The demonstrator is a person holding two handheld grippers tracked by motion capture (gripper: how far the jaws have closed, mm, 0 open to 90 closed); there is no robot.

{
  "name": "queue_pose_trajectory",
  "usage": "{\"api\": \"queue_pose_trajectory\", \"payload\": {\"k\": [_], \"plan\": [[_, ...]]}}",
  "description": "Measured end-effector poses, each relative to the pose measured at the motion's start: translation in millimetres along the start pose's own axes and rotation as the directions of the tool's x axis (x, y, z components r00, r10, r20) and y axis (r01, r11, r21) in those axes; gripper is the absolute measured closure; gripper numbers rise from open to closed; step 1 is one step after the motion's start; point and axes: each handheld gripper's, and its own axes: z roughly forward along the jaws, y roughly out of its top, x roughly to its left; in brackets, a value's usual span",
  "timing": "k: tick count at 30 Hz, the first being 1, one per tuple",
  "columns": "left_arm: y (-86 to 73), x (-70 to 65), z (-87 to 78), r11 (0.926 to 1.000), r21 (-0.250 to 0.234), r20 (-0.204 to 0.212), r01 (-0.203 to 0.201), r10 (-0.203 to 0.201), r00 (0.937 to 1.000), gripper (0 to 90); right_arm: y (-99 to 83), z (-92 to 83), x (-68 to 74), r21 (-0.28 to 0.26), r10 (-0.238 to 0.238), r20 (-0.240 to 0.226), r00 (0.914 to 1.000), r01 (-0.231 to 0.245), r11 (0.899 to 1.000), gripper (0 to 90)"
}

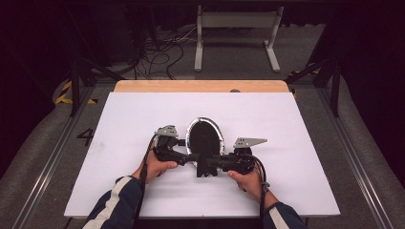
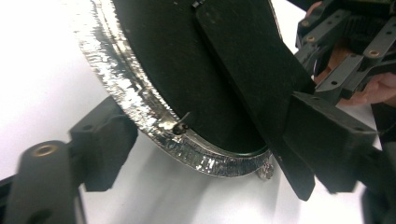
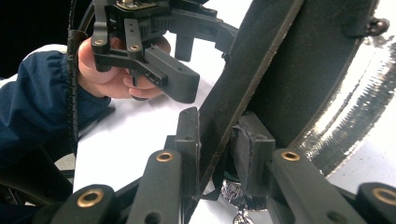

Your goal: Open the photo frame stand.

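An oval picture frame (image 1: pixel 205 135) with a silver rim (image 2: pixel 135 100) lies face down on the white board (image 1: pixel 133 119), its black back up. A black stand flap (image 1: pixel 206 167) is lifted off that back at the near end. My right gripper (image 3: pixel 217 140) is shut on the stand flap (image 3: pixel 243 74), one pad on each face. My left gripper (image 2: pixel 215 135) is open, its jaws standing wide on either side of the frame's lower rim, one jaw close beside the flap (image 2: pixel 252 70). In the high view the left gripper (image 1: pixel 191 157) and the right gripper (image 1: pixel 213 162) meet at the frame's near end.
The white board covers a wooden table (image 1: pixel 200 86), with bare board on both sides of the frame and behind it. A white metal stand (image 1: pixel 236 28) and loose cables (image 1: pixel 162 52) lie on the floor beyond the table. Dark rails run along both sides.
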Motion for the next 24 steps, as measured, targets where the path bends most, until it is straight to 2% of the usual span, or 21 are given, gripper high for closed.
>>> {"api": "queue_pose_trajectory", "payload": {"k": [2, 3, 5, 10, 11, 13, 15, 17, 18, 19, 22, 23, 24], "plan": [[1.0, -0.7, -2.9, 0.9998, -0.017, 0.001, -0.004, 0.004, 1.0, 22.7, -0.1, -0.9, -0.8, 0.0, 0.003, 0.006, 1.0, -0.003, 1.0, 74.3], [1.9, -0.7, -4.8, 0.9994, -0.024, -0.006, -0.026, 0.026, 0.9997, 25.0, -0.1, -1.4, -1.4, -0.001, 0.008, 0.01, 0.9999, -0.008, 1.0, 74.8], [2.7, -2.1, -9.8, 0.9974, -0.067, -0.007, -0.026, 0.026, 0.9996, 33.9, -0.1, -2.7, -3.6, -0.005, 0.014, 0.028, 0.9995, -0.014, 1.0, 76.4], [2.0, -4.0, -13.2, 0.9949, -0.095, 0.005, -0.034, 0.034, 0.9994, 51.7, -0.9, -3.5, -6.8, -0.007, 0.032, 0.034, 0.9989, -0.031, 0.999, 77.5], [1.7, -3.4, -13.5, 0.9939, -0.105, 0.016, -0.033, 0.035, 0.9992, 51.7, -1.3, -3.5, -7.4, -0.006, 0.036, 0.038, 0.9986, -0.035, 0.999, 77.5], [1.4, -4.6, -13.8, 0.9933, -0.109, 0.024, -0.04, 0.043, 0.9988, 58.5, -1.7, -3.5, -7.6, -0.007, 0.037, 0.045, 0.9983, -0.036, 0.999, 77.5], [1.8, -4.8, -14.9, 0.9925, -0.108, 0.015, -0.057, 0.059, 0.9981, 64.5, -1.8, -3.8, -6.8, -0.005, 0.029, 0.049, 0.9984, -0.029, 1.0, 77.6], [1.8, -5.1, -13.9, 0.993, -0.095, 0.004, -0.07, 0.071, 0.9975, 64.7, -1.8, -3.8, -6.7, -0.005, 0.028, 0.049, 0.9984, -0.028, 1.0, 77.6], [1.4, -6.9, -13.1, 0.9941, -0.09, 0.001, -0.06, 0.06, 0.9982, 64.4, -1.8, -3.6, -6.2, -0.005, 0.027, 0.053, 0.9983, -0.026, 1.0, 77.5], [1.7, -8.4, -12.7, 0.9937, -0.081, -0.023, -0.078, 0.076, 0.9968, 65.4, -1.7, -3.5, -5.9, -0.005, 0.025, 0.054, 0.9982, -0.025, 1.0, 77.5], [4.2, -14.1, -14.3, 0.9872, -0.084, -0.048, -0.136, 0.132, 0.9901, 69.5, -1.4, -3.9, -5.5, -0.004, 0.021, 0.064, 0.9977, -0.021, 1.0, 77.0], [4.2, -14.1, -14.3, 0.9872, -0.084, -0.048, -0.136, 0.132, 0.9901, 69.8, -1.4, -3.9, -5.5, -0.004, 0.021, 0.064, 0.9977, -0.021, 1.0, 77.0], [5.7, -18.2, -14.8, 0.9835, -0.078, -0.077, -0.163, 0.158, 0.9845, 69.8, -1.4, -4.0, -5.8, -0.004, 0.023, 0.064, 0.9977, -0.023, 1.0, 76.9]]}}
